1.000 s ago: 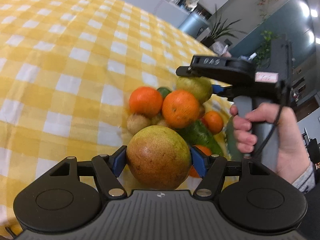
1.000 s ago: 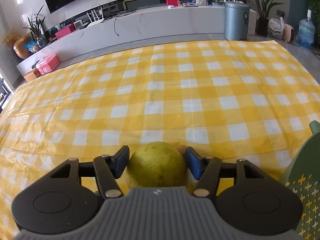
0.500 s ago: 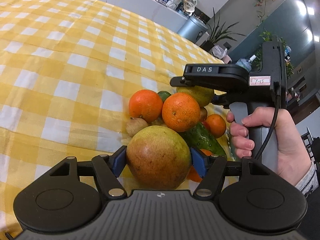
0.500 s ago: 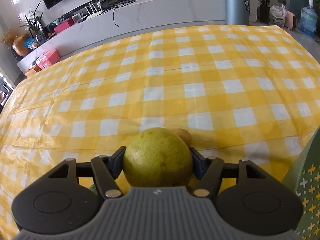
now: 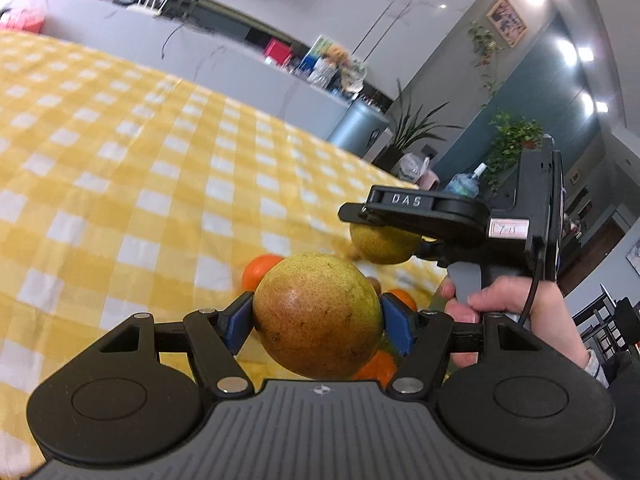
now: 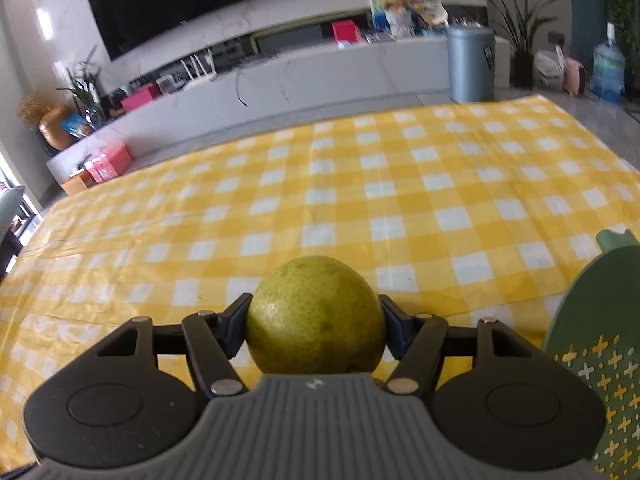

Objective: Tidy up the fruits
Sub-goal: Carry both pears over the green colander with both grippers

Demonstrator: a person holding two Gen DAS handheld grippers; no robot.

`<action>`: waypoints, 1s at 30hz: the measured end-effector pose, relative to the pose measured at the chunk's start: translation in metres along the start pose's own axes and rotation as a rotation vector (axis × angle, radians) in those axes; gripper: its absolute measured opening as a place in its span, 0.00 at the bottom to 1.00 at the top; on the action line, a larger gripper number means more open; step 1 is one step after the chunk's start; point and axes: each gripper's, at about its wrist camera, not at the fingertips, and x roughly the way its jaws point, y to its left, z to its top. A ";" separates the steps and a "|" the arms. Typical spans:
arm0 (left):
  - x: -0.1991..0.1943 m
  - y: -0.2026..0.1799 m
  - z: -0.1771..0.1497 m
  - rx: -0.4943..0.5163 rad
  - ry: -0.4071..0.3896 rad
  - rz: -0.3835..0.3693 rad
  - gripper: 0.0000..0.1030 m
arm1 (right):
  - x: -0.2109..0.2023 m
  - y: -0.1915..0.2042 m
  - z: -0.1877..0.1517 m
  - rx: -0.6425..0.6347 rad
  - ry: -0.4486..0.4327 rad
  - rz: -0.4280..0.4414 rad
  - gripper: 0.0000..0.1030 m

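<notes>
Both loaded. Left hand-held gripper (image 5: 316,322) is clamped on a russet-green pear (image 5: 316,316), blue pads (image 5: 236,320) pressing its flanks, fruit clear of the yellow checked surface (image 5: 120,168). Right hand-held gripper (image 6: 314,328) is gripping a greener pear (image 6: 315,316) the same way — in the left wrist view that pear (image 5: 382,246) hangs under the right unit, above the pile. The person's hand (image 5: 516,312) is on its handle.

Remaining pile sits below and behind our left pear: oranges (image 5: 262,276) and something green, mostly hidden and blurred, so we can't count it.

A green perforated basket (image 6: 592,380) shows at the right edge of the right view — probably the drop target, though we only see its rim.

For the carry: we should keep both grips steady, hold the pears level, bring them over the basket one at a time so the units don't collide, lower until the fruit is seated, then release. Round skin can roll, so no early opening.
</notes>
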 end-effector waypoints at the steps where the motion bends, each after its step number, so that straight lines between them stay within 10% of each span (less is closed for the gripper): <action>1: -0.001 -0.001 0.001 0.005 -0.012 -0.006 0.75 | -0.005 0.002 -0.001 -0.006 -0.015 0.010 0.61; 18: -0.017 -0.029 0.014 0.019 -0.008 -0.166 0.75 | -0.115 0.011 -0.014 0.019 -0.211 0.126 0.61; 30: 0.026 -0.094 0.016 0.127 0.126 -0.326 0.75 | -0.209 -0.078 -0.057 0.253 -0.293 -0.023 0.61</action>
